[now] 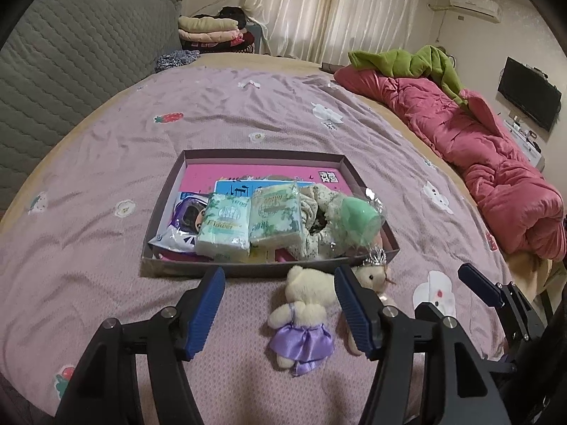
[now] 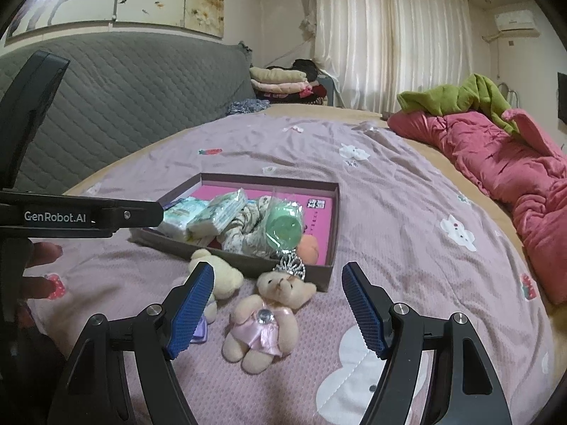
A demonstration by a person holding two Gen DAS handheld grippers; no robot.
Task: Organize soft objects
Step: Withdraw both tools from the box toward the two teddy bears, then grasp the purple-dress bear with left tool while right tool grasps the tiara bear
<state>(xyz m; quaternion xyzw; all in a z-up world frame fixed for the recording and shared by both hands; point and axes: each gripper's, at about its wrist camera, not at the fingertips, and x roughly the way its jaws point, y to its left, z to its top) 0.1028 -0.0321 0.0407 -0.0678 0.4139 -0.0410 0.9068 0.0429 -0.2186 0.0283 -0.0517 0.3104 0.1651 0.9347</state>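
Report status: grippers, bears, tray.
Left gripper and right gripper open, empty. Purple bear and pink bear on the bed, outside the tray. Nothing blocking.

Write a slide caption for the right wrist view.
Open right gripper above a pink-dressed teddy bear beside a shallow box of soft items.

A shallow dark cardboard box (image 1: 255, 157) sits on the lilac patterned bed (image 1: 248, 106), holding two pale-green tissue packs (image 1: 223, 226) side by side. Just before its near wall lie a cream purple-dressed teddy (image 1: 304, 315) and, to its right, a tan pink-dressed teddy (image 2: 264, 322).
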